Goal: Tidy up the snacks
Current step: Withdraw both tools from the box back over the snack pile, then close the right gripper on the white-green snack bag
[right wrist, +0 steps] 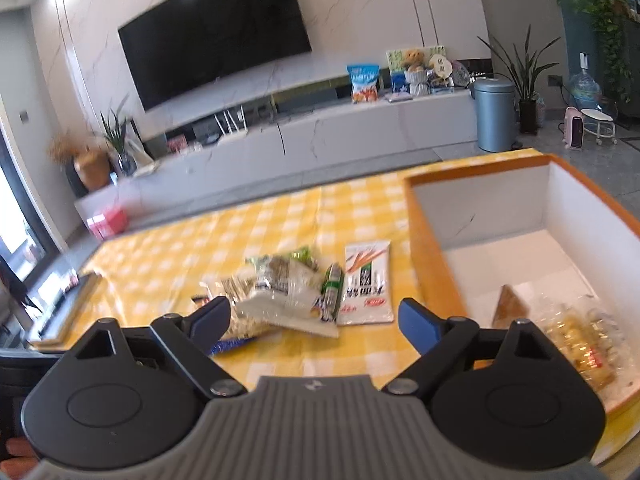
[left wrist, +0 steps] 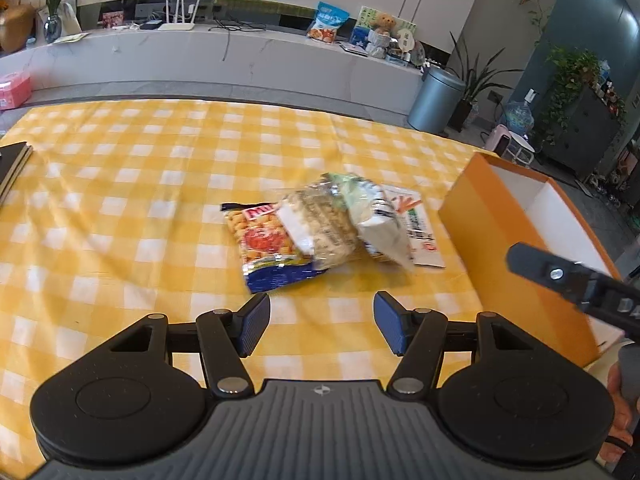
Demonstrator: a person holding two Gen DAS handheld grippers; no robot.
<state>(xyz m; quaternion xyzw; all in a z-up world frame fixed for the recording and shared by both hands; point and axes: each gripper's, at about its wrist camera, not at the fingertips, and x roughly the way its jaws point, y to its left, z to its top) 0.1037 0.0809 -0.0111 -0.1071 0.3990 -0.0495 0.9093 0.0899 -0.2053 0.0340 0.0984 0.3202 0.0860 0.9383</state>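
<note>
Snack packets (left wrist: 320,224) heaped beside orange box (left wrist: 480,216), both grippers' fingers apart

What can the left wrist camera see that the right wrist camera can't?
Only the left wrist view shows the other tool poking in from the right, and the whole peanut bag. Only the right wrist view shows the big TV and a snack already lying inside the box. Both show the yellow checked cloth, the snack pile, the orange box and the bin.
</note>
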